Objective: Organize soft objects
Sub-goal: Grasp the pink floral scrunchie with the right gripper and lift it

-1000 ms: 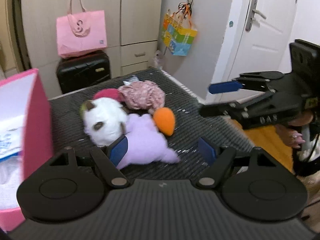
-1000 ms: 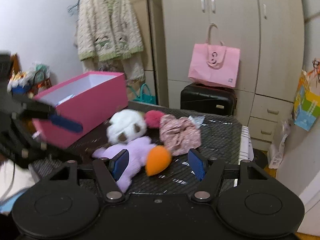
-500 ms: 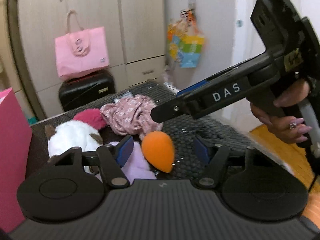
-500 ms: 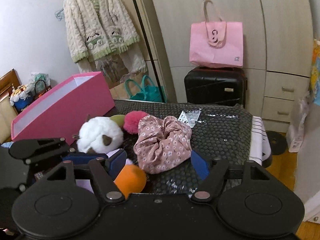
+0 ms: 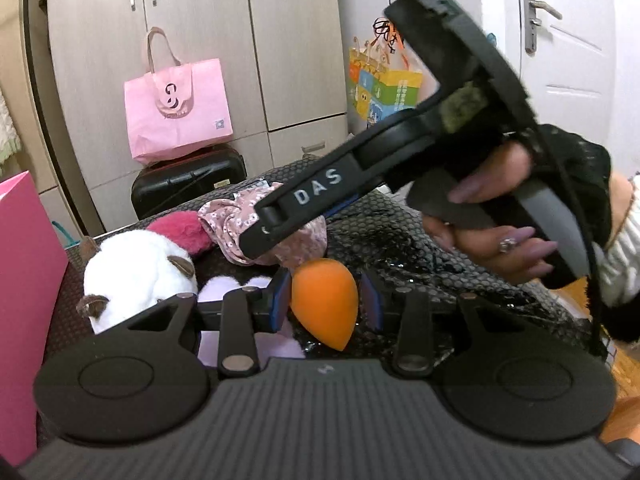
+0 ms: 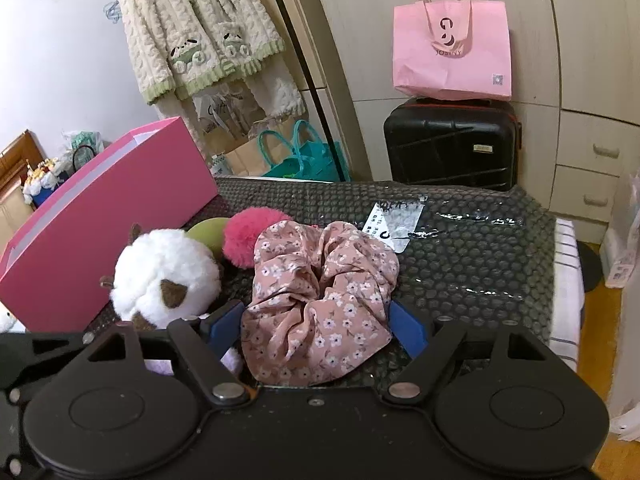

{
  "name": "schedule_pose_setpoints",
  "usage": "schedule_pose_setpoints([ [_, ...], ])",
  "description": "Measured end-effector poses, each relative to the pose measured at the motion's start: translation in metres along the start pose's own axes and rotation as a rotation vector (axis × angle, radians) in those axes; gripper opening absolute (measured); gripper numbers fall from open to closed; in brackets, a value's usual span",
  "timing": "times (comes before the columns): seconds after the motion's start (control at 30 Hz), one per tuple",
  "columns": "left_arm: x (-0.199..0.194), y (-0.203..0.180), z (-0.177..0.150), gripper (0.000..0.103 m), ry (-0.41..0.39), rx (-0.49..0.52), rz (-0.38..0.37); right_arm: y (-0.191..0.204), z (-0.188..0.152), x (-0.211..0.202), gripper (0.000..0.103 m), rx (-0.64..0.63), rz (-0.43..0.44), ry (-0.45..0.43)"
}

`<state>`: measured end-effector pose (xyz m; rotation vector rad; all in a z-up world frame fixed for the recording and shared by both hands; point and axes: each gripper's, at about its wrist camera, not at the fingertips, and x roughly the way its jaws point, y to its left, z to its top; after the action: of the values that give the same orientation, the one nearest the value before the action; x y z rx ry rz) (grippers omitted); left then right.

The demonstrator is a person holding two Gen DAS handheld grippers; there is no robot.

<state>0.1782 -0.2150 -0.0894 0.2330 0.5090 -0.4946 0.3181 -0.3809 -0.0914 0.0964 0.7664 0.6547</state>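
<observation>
Soft things lie together on a black bubble-wrap mat [image 6: 480,256]. An orange sponge [image 5: 325,304] sits between the fingers of my left gripper [image 5: 326,306]; the jaws stand close on each side, partly closed, with a small gap on the right. A pink floral scrunchie [image 6: 320,300] lies between the wide-open fingers of my right gripper [image 6: 316,326]. The right gripper's body [image 5: 400,160] crosses the left wrist view above the scrunchie [image 5: 240,224]. A white plush [image 6: 166,276], a hot-pink pompom [image 6: 248,236], a green ball [image 6: 208,232] and a lilac plush [image 5: 256,344] lie to the left.
An open pink box [image 6: 104,216] stands at the mat's left side. Behind the mat are a black suitcase [image 6: 452,140] with a pink tote bag [image 6: 452,48] on it, and wardrobe doors. A white label [image 6: 396,220] lies on the mat.
My left gripper has moved in on the orange sponge and narrowed its jaws around it. My right gripper has moved forward and down, so the scrunchie now lies between its fingers.
</observation>
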Motion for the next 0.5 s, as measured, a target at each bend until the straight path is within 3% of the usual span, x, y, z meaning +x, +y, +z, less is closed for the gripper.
schedule_pose_setpoints([
  [0.13,0.009,-0.003,0.001,0.041,0.034,0.009,0.051,-0.005,-0.003,0.002,0.08,0.016,0.01,-0.025],
  [0.2,0.013,-0.003,0.003,0.041,0.049,-0.006,0.067,-0.007,-0.006,0.0,0.057,0.011,-0.005,-0.032],
  [0.23,0.013,-0.002,0.004,0.041,0.052,-0.015,0.069,-0.007,-0.008,-0.002,0.051,0.001,-0.014,-0.032],
  [0.3,0.014,-0.002,0.004,0.04,0.061,-0.031,0.076,-0.007,-0.01,-0.006,0.021,-0.023,-0.024,-0.029],
  [0.5,0.015,0.005,0.008,0.038,0.063,-0.077,0.08,0.005,-0.025,-0.025,0.017,-0.061,-0.046,-0.079],
])
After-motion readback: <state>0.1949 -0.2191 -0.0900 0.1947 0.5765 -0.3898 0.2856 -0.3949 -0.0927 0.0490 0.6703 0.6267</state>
